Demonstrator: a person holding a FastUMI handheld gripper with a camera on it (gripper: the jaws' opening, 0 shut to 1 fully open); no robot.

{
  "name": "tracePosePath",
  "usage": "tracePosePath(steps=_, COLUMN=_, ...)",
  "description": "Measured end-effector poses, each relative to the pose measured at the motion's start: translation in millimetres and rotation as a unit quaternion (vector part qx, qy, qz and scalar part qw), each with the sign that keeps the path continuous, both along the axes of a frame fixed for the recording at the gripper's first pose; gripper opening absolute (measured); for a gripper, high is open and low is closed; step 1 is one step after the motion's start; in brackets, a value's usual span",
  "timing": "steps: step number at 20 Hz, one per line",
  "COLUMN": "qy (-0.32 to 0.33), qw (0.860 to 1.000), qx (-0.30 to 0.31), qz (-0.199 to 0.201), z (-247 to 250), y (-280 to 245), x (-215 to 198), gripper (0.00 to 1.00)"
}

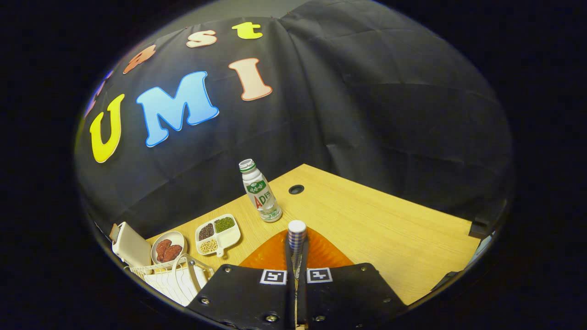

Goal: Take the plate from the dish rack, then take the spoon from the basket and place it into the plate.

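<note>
My gripper (296, 245) is shut on the spoon (296, 231). Its blue-and-white checked handle with a white end sticks up from between the two black fingers (289, 256). The spoon's bowl is hidden. Right below and just ahead of the fingers, the orange plate (273, 254) lies flat on the wooden table (390, 229). The white wire basket (172, 279) stands to the left of the gripper, at the table's near left corner.
A small plastic bottle (260, 192) stands upright just beyond the plate. Left of it are a white divided dish of beans (218, 234), a small bowl of red dates (168, 248) and a white box (130, 245). A cable hole (296, 189) lies behind the bottle.
</note>
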State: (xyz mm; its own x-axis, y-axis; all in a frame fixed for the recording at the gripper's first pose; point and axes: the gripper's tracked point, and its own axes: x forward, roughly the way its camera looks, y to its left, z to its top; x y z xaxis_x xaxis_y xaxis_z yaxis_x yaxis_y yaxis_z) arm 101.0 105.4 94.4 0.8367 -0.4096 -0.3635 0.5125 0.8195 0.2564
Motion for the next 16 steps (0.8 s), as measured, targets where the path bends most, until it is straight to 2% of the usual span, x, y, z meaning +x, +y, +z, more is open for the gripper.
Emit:
tracePosePath(steps=9, qy=-0.04, qw=0.996, qx=-0.081, qz=0.025, z=87, y=28, x=-33, gripper=0.02)
tracePosePath(steps=16, qy=-0.04, qw=0.986, qx=-0.137, qz=0.088, z=117, y=100, x=-79, gripper=0.02)
